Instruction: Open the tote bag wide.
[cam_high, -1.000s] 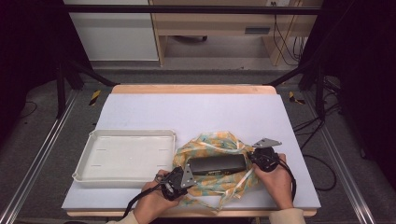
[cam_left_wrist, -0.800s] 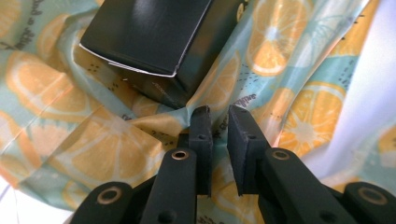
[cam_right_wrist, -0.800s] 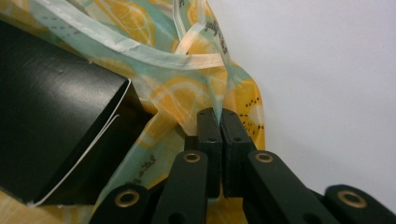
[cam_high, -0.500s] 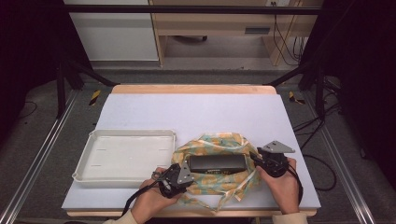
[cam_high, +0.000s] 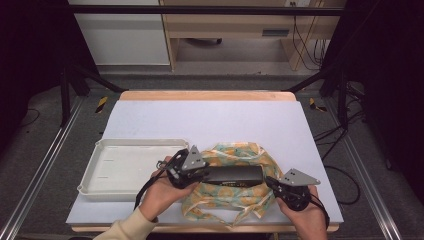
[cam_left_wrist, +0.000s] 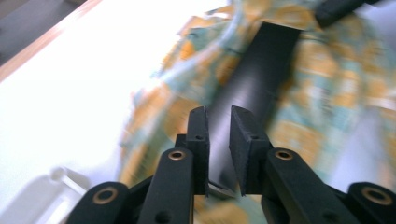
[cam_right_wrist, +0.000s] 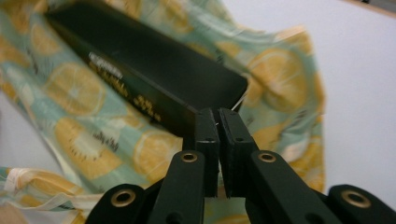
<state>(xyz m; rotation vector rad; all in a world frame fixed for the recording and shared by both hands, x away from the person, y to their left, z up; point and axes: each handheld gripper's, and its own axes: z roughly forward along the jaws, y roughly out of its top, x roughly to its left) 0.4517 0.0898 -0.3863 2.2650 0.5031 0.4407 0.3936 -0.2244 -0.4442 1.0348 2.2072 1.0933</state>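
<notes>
- Both hands have shifted since the earlier pictures: the left gripper (cam_high: 186, 170) has risen at the left end of the box, and the right gripper (cam_high: 290, 189) has slid outward and toward the table's near edge, off the box's right end.
- Left gripper's jaws have just narrowed; in its own view (cam_left_wrist: 219, 135) a slim gap remains between the flat black pads, with the box's near end behind the gap. Whether they pinch anything I cannot tell.
- Right gripper's jaws (cam_right_wrist: 217, 135) have just snapped together, pads nearly touching, at the box's corner; a thin pale edge shows at the seam, but what it is I cannot tell.
- Long, flat black box (cam_high: 235, 175), matte with gold lettering along one side, lies on the cloth, lengthwise between the two grippers.
- Soft, crumpled cloth (cam_high: 240, 197), mint green printed with orange slices, bunches up around the box.
- White rectangular tray (cam_high: 125, 165), smooth plastic with rounded corners, sits just left of the cloth.
- Pale, smooth table (cam_high: 210, 120) with a wooden far edge.
</notes>
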